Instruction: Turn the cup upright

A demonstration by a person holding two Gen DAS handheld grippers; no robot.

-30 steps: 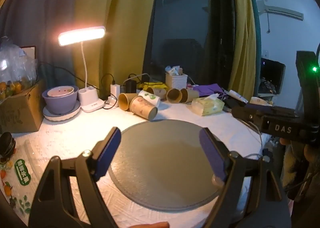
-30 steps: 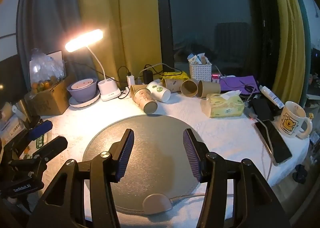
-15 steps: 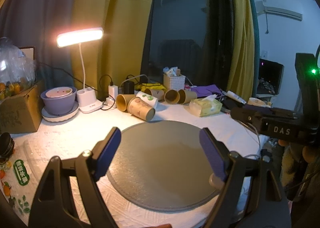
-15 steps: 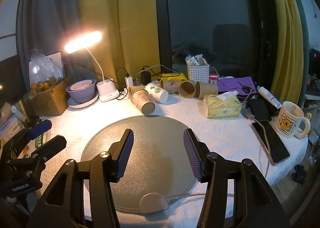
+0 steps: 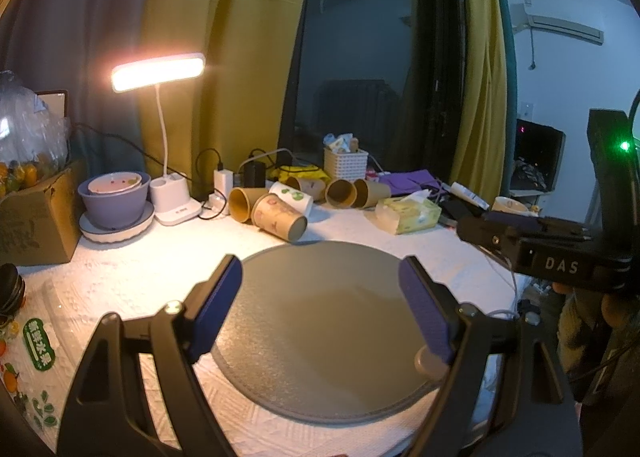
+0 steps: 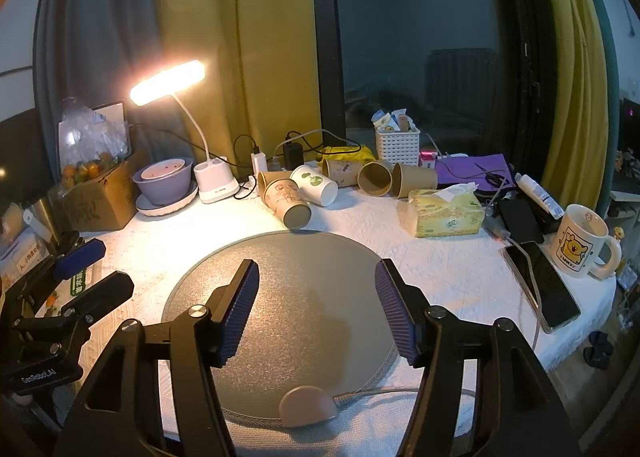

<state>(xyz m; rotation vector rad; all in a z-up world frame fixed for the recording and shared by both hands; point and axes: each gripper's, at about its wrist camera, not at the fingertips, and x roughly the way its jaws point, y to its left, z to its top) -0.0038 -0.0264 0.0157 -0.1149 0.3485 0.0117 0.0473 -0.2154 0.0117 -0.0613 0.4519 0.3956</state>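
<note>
Several paper cups lie on their sides at the back of the table. The nearest one, a printed paper cup (image 5: 279, 215) (image 6: 289, 203), lies with its base toward me at the far edge of the round grey mat (image 5: 332, 321) (image 6: 288, 277). A white cup with green print (image 6: 315, 184) lies beside it. My left gripper (image 5: 320, 309) is open and empty above the mat. My right gripper (image 6: 316, 309) is open and empty above the mat too. Both are well short of the cups.
A lit desk lamp (image 6: 216, 181) and a purple bowl (image 6: 165, 181) stand back left. A tissue box (image 6: 446, 213), a phone (image 6: 540, 285) and a mug (image 6: 580, 241) are to the right. A cardboard box (image 5: 36, 217) is at the left. A white basket (image 6: 397, 145) stands behind the cups.
Both grippers have drawn back and up slightly, so the table looks a little farther off. The cups have not moved. The jaws stay open.
</note>
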